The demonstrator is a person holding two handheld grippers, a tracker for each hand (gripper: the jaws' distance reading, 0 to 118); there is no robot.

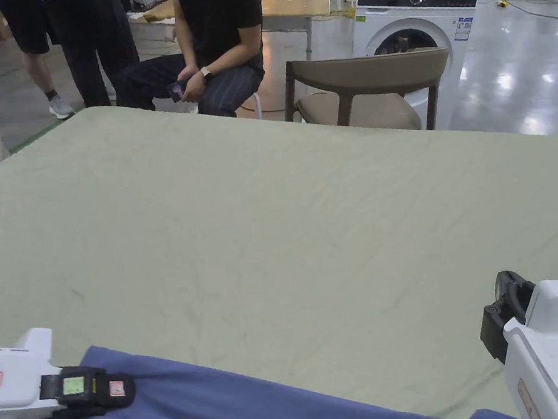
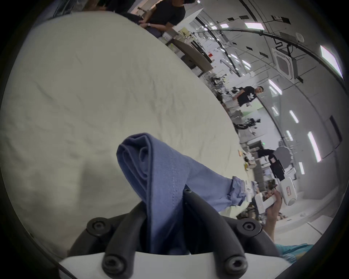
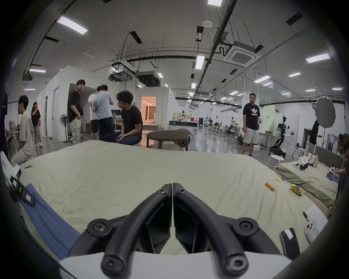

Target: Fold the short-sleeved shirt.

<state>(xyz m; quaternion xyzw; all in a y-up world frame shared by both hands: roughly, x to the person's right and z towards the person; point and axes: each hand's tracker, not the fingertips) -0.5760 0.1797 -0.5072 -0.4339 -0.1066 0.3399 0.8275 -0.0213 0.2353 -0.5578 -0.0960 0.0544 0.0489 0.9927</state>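
A blue short-sleeved shirt (image 1: pixel 231 408) lies stretched in a long band along the near edge of a pale green sheet (image 1: pixel 273 220). My left gripper (image 1: pixel 125 388) is at the lower left, shut on the shirt's bunched left end. In the left gripper view several folded layers of the shirt (image 2: pixel 162 169) stick up between the jaws of the left gripper (image 2: pixel 165 198). My right gripper (image 1: pixel 503 307) is at the lower right, above the shirt's other end. In the right gripper view the right gripper (image 3: pixel 172 186) has its jaws pressed together with nothing between them, and the shirt (image 3: pixel 47 217) runs off to the left.
A chair (image 1: pixel 370 83) and a washing machine (image 1: pixel 418 8) stand beyond the far edge, with a seated person (image 1: pixel 221 43) beside them. On the sheet's right side lie an orange cylinder (image 3: pixel 269 186), a yellow wrapper (image 3: pixel 296 189), a phone (image 3: pixel 289 241) and a white device (image 3: pixel 311 230).
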